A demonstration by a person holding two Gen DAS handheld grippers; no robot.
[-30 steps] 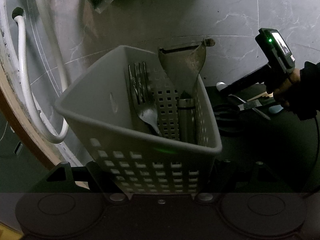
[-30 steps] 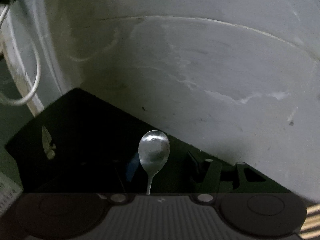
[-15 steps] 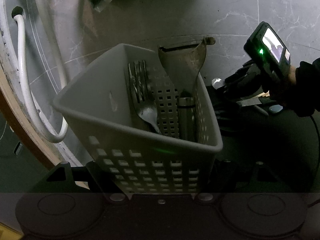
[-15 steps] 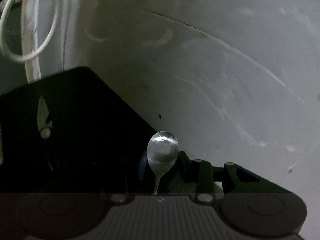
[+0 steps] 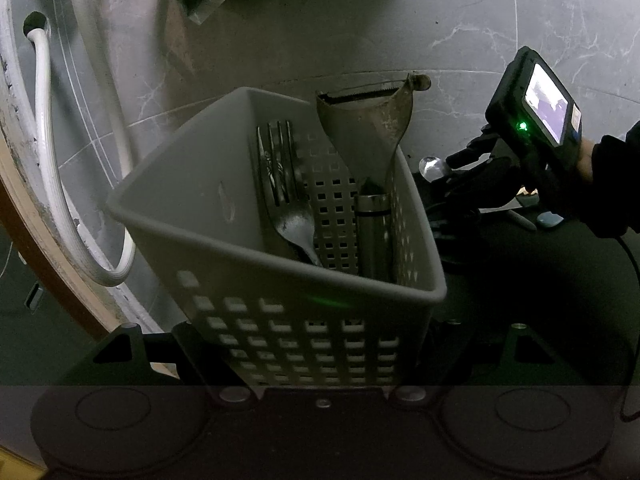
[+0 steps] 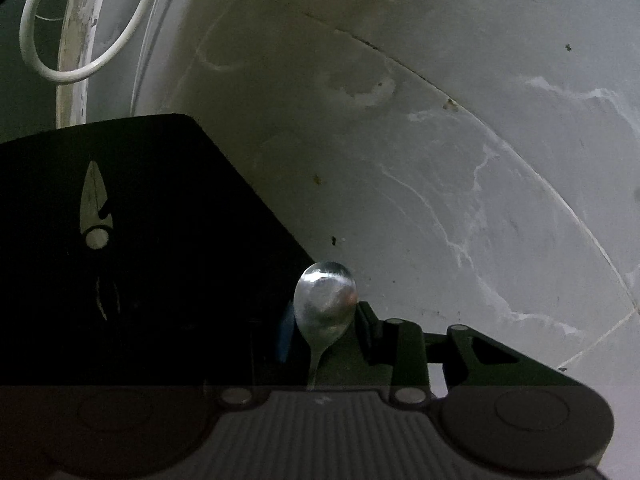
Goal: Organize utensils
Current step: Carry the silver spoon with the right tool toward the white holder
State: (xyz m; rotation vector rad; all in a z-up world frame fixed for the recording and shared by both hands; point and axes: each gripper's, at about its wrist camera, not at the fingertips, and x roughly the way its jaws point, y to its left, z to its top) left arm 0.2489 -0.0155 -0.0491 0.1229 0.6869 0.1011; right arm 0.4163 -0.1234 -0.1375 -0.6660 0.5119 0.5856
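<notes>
Both views are dim and grainy — the black mat [image 6: 140,260] swallows detail, while the marble floor [image 6: 460,160] looks paler. The spoon [image 6: 325,304] bowl catches glare. Fisheye bending curves the edges — corners vignette black.

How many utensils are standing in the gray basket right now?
2: a fork near the middle, tines up, and a peeler leaning at the right side. The basket wall could hide something lower down.
</notes>
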